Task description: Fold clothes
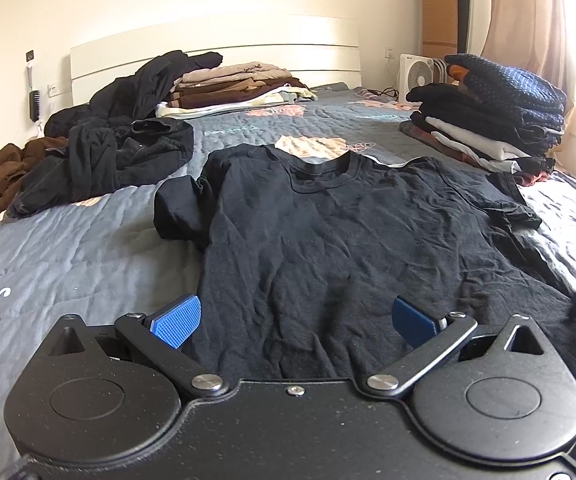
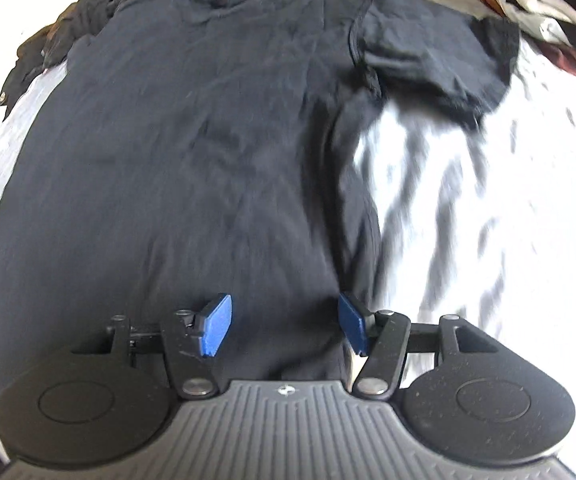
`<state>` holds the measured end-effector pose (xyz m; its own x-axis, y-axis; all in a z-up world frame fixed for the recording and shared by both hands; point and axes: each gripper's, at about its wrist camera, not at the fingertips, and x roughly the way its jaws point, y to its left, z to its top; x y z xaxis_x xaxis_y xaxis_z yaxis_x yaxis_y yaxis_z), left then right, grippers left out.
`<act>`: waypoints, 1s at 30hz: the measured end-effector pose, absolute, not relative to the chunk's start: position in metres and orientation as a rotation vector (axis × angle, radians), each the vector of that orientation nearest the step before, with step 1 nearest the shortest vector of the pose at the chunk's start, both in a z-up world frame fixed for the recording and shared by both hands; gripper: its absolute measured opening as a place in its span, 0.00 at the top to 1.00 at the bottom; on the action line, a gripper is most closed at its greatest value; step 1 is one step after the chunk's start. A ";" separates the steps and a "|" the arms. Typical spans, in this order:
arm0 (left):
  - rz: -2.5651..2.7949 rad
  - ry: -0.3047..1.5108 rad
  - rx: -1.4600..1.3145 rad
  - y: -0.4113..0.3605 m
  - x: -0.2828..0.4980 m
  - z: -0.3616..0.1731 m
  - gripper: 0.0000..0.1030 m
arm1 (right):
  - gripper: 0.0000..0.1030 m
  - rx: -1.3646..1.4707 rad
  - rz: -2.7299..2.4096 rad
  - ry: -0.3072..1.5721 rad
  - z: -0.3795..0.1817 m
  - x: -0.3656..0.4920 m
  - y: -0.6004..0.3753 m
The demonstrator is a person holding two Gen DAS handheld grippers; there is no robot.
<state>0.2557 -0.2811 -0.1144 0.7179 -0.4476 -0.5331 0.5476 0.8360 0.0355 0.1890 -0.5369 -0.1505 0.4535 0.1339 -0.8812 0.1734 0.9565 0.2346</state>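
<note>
Lying flat on the bed (image 1: 68, 240), the black T-shirt (image 1: 348, 232) spreads beyond both grippers' parted, empty jaws: left gripper (image 1: 294, 320), right gripper (image 2: 284, 328).

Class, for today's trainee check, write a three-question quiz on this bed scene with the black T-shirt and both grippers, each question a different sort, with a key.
1. True or false: the black T-shirt lies spread flat on the bed, collar away from the grippers.
2. Which gripper holds cloth? A) left gripper B) right gripper C) neither
3. Fill in: the folded stack by the curtain sits beyond the shirt's ____ sleeve.

Key: 1 true; 2 C, both stand open above the shirt; 3 right.
</note>
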 end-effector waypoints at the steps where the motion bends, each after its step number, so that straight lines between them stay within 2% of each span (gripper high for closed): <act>1: -0.554 0.537 0.188 -0.279 0.256 -0.113 0.00 | 0.43 0.316 -0.050 1.091 -0.143 0.183 -0.535; 8: -0.502 0.544 0.061 -0.250 0.266 -0.100 0.00 | 0.42 0.580 -0.079 0.674 -0.095 0.179 -0.502; 10: -0.488 0.527 0.016 -0.235 0.271 -0.097 0.00 | 0.40 0.570 -0.066 0.613 -0.090 0.191 -0.479; 16: -0.429 0.512 -0.174 -0.193 0.311 -0.096 0.00 | 0.30 0.439 0.042 0.585 -0.092 0.228 -0.434; 21: -0.410 0.509 -0.311 -0.182 0.376 -0.096 0.00 | 0.27 0.438 0.068 0.586 -0.102 0.235 -0.438; 30: -0.507 0.803 -0.398 -0.215 0.491 -0.144 0.02 | 0.26 0.491 0.066 0.580 -0.115 0.233 -0.455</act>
